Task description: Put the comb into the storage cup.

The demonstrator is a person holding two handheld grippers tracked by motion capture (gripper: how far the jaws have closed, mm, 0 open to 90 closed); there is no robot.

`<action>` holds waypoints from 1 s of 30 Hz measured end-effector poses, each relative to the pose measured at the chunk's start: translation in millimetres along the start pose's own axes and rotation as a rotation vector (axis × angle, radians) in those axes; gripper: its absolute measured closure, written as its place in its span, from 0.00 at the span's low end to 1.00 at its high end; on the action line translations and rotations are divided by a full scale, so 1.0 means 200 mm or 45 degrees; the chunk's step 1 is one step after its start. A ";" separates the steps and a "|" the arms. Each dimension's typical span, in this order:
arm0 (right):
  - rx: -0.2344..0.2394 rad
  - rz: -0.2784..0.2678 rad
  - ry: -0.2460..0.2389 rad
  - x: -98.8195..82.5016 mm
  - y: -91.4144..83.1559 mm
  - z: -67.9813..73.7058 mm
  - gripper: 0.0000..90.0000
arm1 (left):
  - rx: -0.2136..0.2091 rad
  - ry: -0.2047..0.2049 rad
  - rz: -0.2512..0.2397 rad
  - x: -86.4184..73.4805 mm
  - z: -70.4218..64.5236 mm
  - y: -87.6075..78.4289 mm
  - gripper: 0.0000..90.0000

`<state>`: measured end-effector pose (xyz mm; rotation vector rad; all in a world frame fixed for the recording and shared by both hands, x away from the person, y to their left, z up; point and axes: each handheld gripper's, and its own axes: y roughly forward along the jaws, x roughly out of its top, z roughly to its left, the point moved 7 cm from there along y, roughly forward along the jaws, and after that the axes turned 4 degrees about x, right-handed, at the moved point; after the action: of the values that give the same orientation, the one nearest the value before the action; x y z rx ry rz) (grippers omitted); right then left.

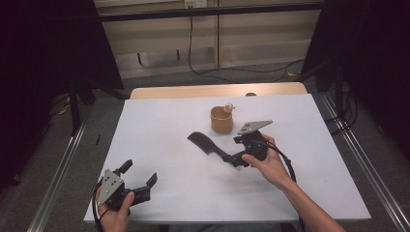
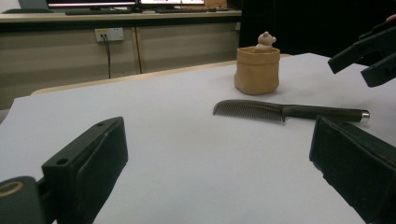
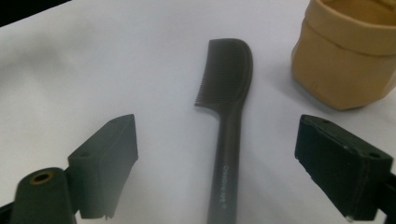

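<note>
A black comb (image 1: 205, 144) lies flat mid-table, teeth end toward the far left, handle toward my right gripper (image 1: 236, 158). In the right gripper view the comb (image 3: 227, 116) runs up between the open jaws of my right gripper (image 3: 215, 136), and neither jaw touches it. A tan soft pot (image 1: 221, 121) with a small bear figure (image 1: 229, 107) on its rim stands just behind the comb. My left gripper (image 1: 140, 174) stands open near the front left edge, holding nothing. Its view shows the comb (image 2: 261, 110) and the pot (image 2: 257, 70) farther off.
The white table top (image 1: 159, 121) has a wooden strip (image 1: 193, 91) along its far edge. The right gripper's jaws (image 2: 369, 56) appear at the upper right of the left gripper view. Metal rails (image 1: 58, 169) flank the table on the floor.
</note>
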<state>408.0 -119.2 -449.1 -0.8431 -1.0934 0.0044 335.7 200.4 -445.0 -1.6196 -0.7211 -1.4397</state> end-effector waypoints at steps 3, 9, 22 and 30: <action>-0.056 0.005 0.002 0.02 0.02 -0.02 0.09 | -0.001 0.002 -0.001 0.00 0.00 0.00 0.05; 0.095 0.081 -0.012 0.04 0.06 0.01 0.05 | -0.010 0.005 0.000 0.00 -0.01 0.00 0.05; 0.143 0.246 -0.013 0.07 0.15 -0.05 0.09 | -0.016 0.002 -0.004 0.00 -0.01 0.00 0.05; 0.115 0.379 0.006 0.05 0.21 -0.10 0.21 | -0.023 0.007 0.007 0.00 -0.01 0.01 0.05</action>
<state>444.1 -97.6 -469.7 -0.9168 -0.9480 0.2978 335.7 197.7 -446.0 -1.6297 -0.7014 -1.4499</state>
